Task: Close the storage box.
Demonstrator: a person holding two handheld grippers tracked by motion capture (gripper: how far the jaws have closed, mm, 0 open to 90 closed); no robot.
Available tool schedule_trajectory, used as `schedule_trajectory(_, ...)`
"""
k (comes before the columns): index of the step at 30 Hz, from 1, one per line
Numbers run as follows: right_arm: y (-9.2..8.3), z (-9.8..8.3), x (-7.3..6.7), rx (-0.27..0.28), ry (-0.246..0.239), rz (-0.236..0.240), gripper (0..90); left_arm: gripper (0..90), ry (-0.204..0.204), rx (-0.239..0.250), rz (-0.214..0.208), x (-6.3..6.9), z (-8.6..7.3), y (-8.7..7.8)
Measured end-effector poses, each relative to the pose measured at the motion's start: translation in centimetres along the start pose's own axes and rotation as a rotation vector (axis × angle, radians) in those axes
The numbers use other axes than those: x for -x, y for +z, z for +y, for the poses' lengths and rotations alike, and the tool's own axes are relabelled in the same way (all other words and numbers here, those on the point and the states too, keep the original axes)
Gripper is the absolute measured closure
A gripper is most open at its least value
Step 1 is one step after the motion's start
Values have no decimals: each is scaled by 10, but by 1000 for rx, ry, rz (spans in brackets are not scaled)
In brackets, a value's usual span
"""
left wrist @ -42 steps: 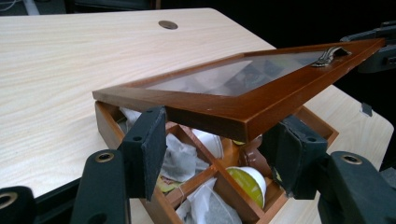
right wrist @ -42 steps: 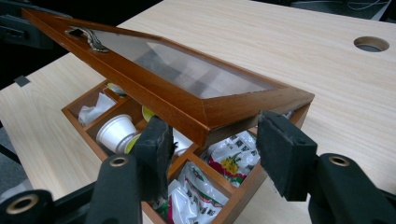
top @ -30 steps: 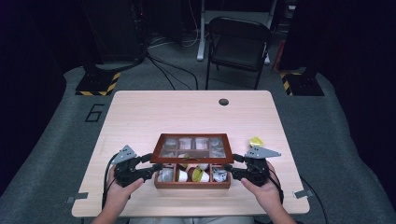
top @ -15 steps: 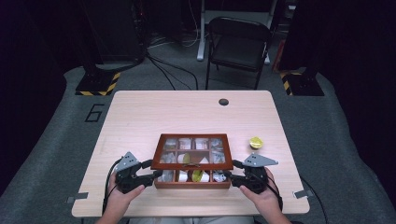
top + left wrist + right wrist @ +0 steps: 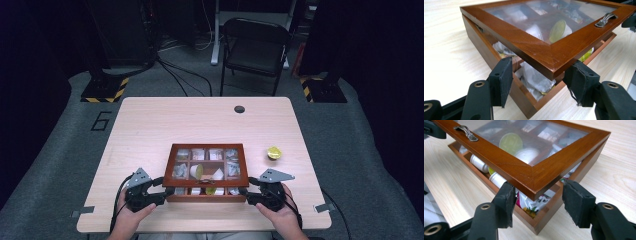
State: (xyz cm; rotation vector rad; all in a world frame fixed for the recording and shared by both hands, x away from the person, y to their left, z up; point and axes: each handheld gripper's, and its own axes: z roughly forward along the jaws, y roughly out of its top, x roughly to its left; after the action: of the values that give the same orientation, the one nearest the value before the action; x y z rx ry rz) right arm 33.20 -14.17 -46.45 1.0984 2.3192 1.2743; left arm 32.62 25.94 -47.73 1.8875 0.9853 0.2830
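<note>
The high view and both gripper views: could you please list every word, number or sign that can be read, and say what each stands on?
"6" – painted in dark strokes on the grey floor mat, left of the table.
Print on the packets under the glass lid of the wooden box – too blurred to read.
Print on the sachet at the box's open corner – too small to read.

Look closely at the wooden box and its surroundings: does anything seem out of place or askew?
The glass lid of the wooden box sits ajar, its front edge raised off the base at both near corners. One small yellow-topped cup lies alone on the table, right of the box, while similar ones sit inside.
</note>
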Motion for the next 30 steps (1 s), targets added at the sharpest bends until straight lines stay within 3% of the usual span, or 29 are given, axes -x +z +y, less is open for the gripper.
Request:
schedule_trajectory(8, 6, -6, 1, -53, 1, 13, 441, 402, -25, -40, -8, 0, -8, 2)
schedule_trajectory(20, 12, -12, 4, -121, 13, 27, 439, 393, -15, -115, 6, 0, -12, 11)
schedule_trajectory(24, 13, -15, 4, -141, 17, 26, 428, 391, -23, -146, -7, -1, -14, 12)
schedule_trajectory(30, 9, -16, 3, -162, 7, 25, 403, 385, -38, -149, -16, 0, -17, 7)
